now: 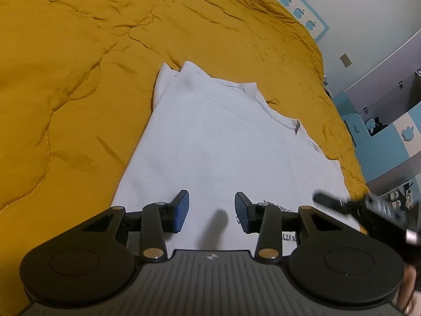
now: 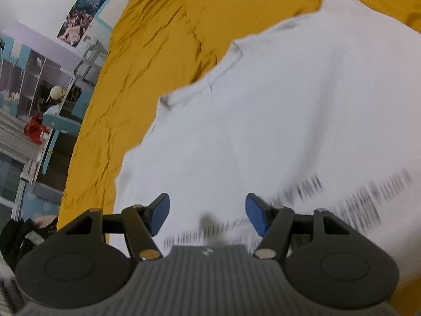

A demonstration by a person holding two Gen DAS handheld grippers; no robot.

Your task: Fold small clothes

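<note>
A white T-shirt [image 1: 218, 137] with black lettering lies flat on the yellow bedspread [image 1: 79, 52], its side folded in. My left gripper [image 1: 211, 212] is open and empty, just above the shirt's near part. The right gripper shows blurred at the right edge of the left wrist view [image 1: 342, 205]. In the right wrist view the shirt [image 2: 276, 110] fills the middle and right, its neckline toward the upper left. My right gripper [image 2: 208, 214] is open and empty above the lettered part. The right view is motion-blurred.
The yellow bedspread [image 2: 158, 52] ends at its edge on the left of the right wrist view. Beyond it stand blue and white shelves [image 2: 31, 84]. Blue cupboards [image 1: 381, 121] stand past the bed's right edge in the left wrist view.
</note>
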